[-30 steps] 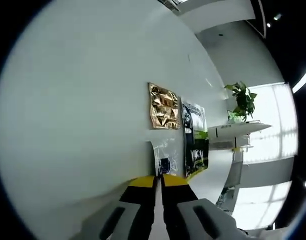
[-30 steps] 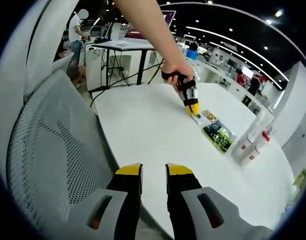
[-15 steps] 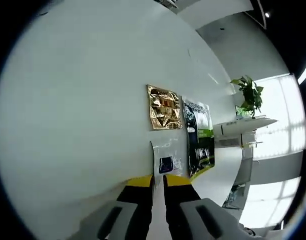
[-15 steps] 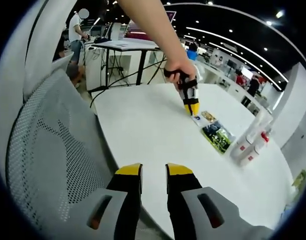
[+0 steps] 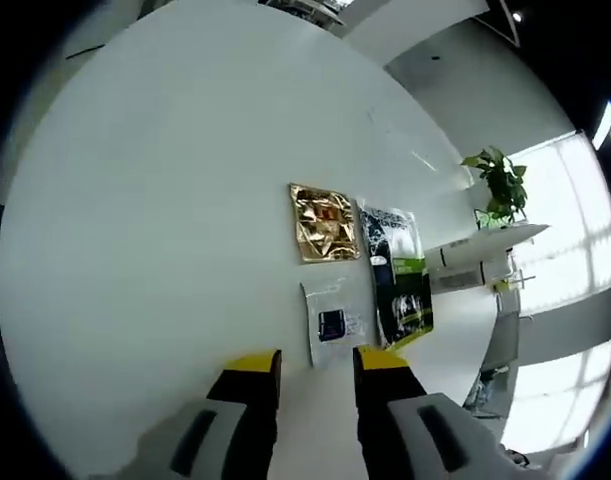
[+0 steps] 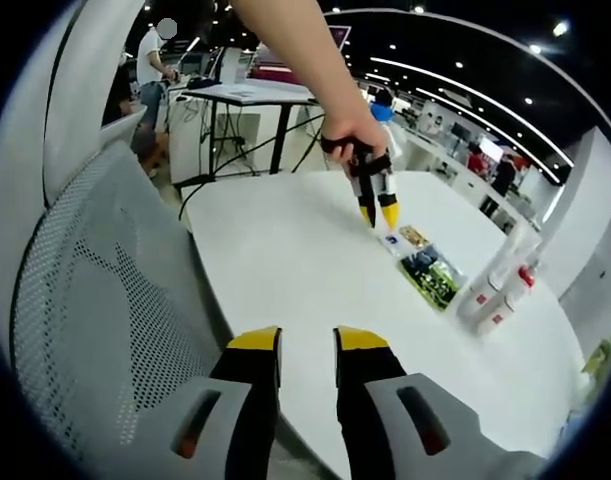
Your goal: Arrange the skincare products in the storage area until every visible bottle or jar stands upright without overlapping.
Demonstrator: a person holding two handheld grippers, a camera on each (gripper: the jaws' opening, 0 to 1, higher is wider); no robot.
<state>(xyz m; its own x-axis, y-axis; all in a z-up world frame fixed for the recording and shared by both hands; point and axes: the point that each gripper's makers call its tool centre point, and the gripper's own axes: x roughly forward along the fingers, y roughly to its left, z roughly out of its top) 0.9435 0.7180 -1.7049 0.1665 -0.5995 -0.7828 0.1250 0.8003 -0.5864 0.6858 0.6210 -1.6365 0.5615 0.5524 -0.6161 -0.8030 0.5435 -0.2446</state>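
Since a second ago the left gripper [image 5: 316, 362] has parted its jaws, empty, at the small white sachet [image 5: 333, 323] on the white worktop [image 5: 165, 250], gold foil sachet [image 5: 324, 222] at twelve o'clock, the right gripper [image 6: 307, 342] slightly open and empty; sachets look light, limp, slippery, best pinched by an edge.

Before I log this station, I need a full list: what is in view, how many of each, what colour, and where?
Table: one, white, round.
Gold sachet: one, flat on the table, farthest ahead of the left gripper.
White sachet: one, small dark label, flat, just ahead of the left gripper's jaws.
Black-and-green sachet: one, flat, beside the other two.
Bottles: white, red marks, near the table's far edge; count unclear.
Chair: one, white mesh, beside the table.
Plant: one, green, beyond the table.
Left gripper: yellow tips, jaws apart.
Right gripper: yellow tips, jaws apart, over the table edge.
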